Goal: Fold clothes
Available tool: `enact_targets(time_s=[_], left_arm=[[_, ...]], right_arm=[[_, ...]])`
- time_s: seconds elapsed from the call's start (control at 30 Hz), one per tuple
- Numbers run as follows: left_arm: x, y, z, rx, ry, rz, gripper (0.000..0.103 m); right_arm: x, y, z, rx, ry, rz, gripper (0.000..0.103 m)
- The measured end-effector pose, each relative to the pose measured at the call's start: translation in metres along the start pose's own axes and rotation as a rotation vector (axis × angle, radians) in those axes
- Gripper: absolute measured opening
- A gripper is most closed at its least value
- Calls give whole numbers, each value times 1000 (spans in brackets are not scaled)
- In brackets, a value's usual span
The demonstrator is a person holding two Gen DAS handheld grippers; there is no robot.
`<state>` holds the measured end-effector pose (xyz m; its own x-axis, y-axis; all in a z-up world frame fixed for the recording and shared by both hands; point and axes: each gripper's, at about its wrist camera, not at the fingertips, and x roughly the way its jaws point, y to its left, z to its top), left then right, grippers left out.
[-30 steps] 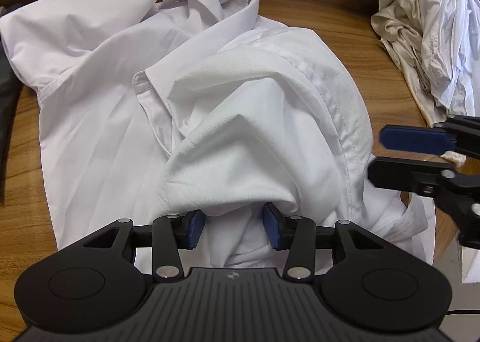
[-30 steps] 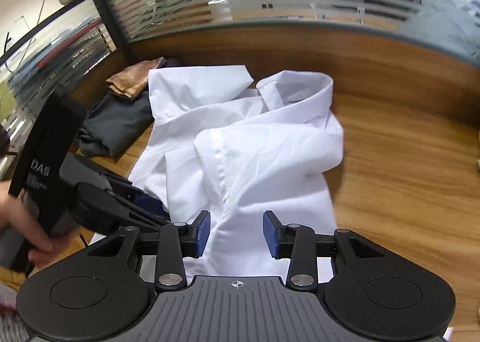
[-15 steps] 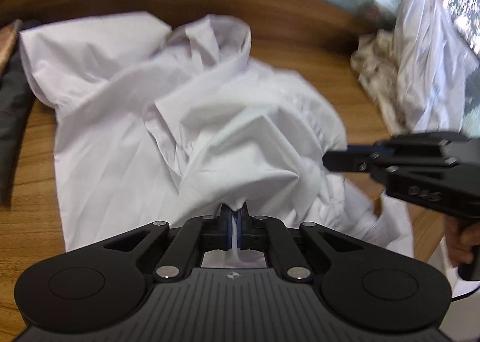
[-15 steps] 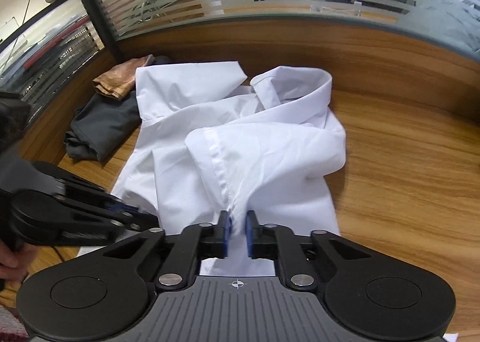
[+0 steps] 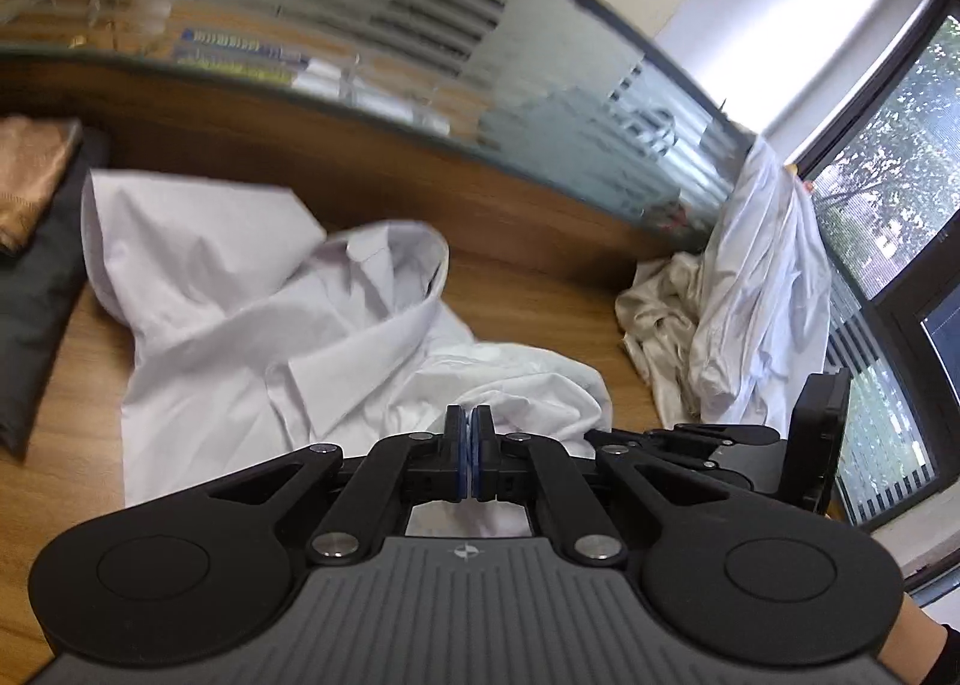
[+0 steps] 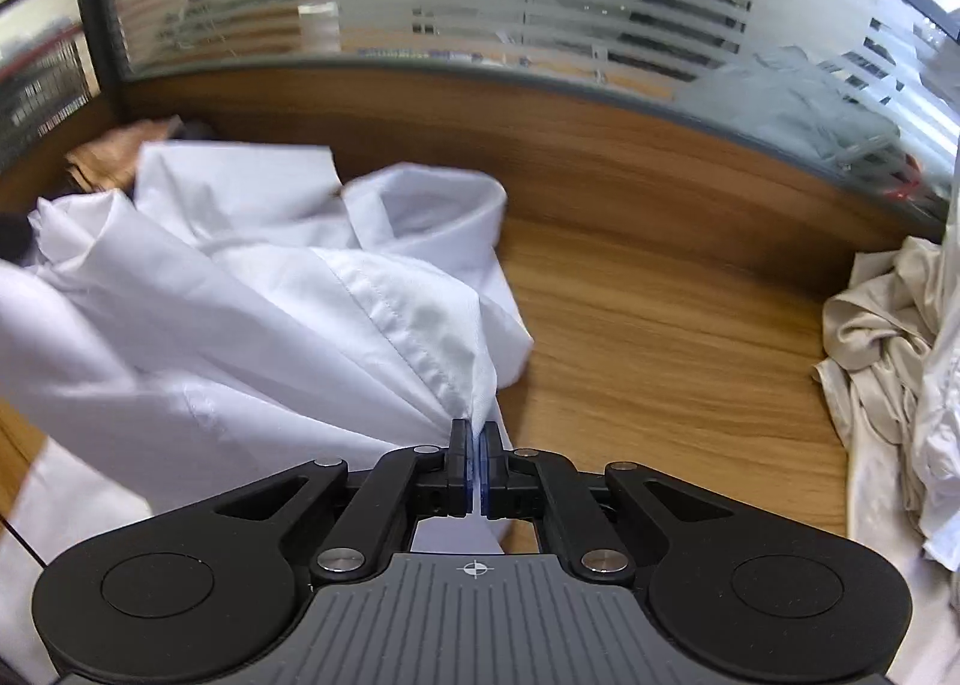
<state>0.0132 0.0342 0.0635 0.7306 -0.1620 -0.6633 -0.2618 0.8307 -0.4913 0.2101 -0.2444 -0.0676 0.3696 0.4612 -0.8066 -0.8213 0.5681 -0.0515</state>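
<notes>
The white shirt (image 5: 252, 361) lies crumpled on the wooden desk (image 6: 660, 361), collar (image 6: 432, 205) toward the back panel, one sleeve spread toward the far left corner. The right gripper (image 6: 478, 442) has its blue pads pinched tight on a gathered seam of the shirt, the cloth fanning up and away to the left from the jaws. The left gripper (image 5: 470, 427) is likewise closed, with white fabric bunched right at its tips and showing beneath its jaws; it appears to be pinching the cloth. No bin or basket is in view; loose garments sit in piles instead: a cream and white heap (image 5: 738, 313) in the right corner by the window, and a dark folded item (image 5: 30, 313) with a tan cloth (image 5: 27, 175) on it at the far left. Between the shirt and the right heap the desk is bare wood, bounded at the back by the wooden partition (image 6: 540, 126) topped with frosted glass.
</notes>
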Motion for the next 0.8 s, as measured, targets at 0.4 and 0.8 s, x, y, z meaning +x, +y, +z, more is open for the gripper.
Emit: enact_targets(time_s=[0.4,0.8], left_arm=[[-4,13,-2,-69,21,-68,1],[-23,21,1,-96,-18,-63,1]], right_arm=[[-68,9,5,-15,-116,101,18],[-70,46,26,-25,-106,404,19]])
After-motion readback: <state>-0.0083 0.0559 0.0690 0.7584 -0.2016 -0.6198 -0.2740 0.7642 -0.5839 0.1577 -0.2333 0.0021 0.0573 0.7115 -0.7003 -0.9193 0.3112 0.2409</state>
